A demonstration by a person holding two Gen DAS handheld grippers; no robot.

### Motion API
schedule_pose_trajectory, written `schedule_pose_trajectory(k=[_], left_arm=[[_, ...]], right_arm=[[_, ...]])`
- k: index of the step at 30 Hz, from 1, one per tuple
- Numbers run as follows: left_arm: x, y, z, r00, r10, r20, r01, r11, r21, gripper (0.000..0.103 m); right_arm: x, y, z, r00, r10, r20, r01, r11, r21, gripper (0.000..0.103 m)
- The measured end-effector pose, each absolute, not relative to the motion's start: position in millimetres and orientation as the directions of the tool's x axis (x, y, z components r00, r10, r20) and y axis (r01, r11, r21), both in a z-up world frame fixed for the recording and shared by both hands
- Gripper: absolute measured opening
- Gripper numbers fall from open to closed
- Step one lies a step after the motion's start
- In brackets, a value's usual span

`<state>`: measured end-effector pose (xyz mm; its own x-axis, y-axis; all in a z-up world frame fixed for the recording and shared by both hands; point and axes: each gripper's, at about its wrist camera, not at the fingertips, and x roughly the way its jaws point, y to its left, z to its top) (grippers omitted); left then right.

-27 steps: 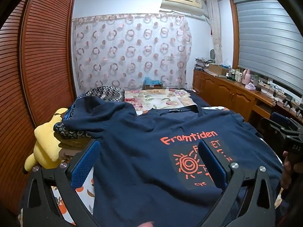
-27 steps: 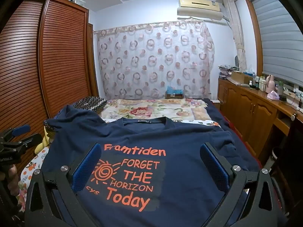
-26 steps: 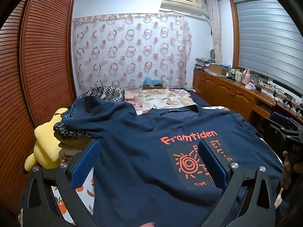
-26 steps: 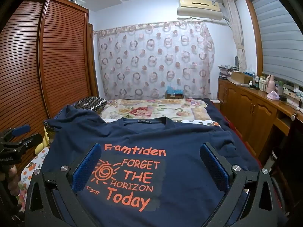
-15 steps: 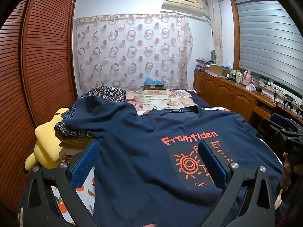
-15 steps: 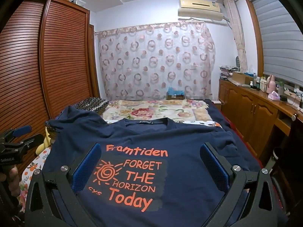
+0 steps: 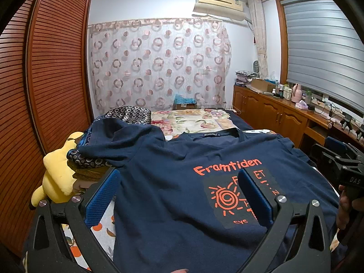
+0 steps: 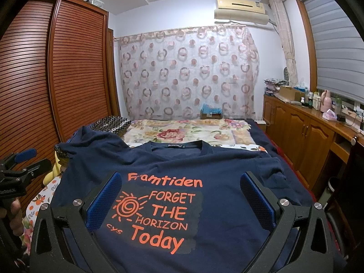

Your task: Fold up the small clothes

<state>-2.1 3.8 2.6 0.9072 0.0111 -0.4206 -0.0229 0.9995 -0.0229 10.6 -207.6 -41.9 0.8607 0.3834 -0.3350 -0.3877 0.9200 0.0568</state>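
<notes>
Cotton jersey like this navy T-shirt (image 8: 216, 204) should be light, limp and a bit clingy, so I judge it will sag and crease wherever I lift it; the firmer spots to pinch are the hem corners near me, the shoulder seams, or the sleeve (image 7: 127, 134) edge. It lies face up on the bed (image 8: 188, 132), collar (image 8: 175, 145) toward twelve o'clock, hem toward six. Orange lettering, "Framtiden" over a sun and "FORGET THE HORIZON Today", sits on a darker patch at the chest. The sleeve at ten o'clock is humped over a patterned cushion (image 7: 91, 161) beside a yellow plush toy (image 7: 59, 177). My left gripper (image 7: 179, 195) and right gripper (image 8: 180, 198) both hover above the shirt, fingers spread wide, pinching nothing.
</notes>
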Motion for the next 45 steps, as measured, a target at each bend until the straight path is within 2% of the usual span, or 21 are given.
schedule_pose_trajectory(k=[45], left_arm=[[-4.6, 1.2, 2.9, 0.912, 0.017, -0.410, -0.023, 1.000, -0.009, 0.103]], right_arm=[[10.0, -206.2, -41.6, 0.859, 0.388, -0.333, -0.392, 0.918, 0.057, 0.103]])
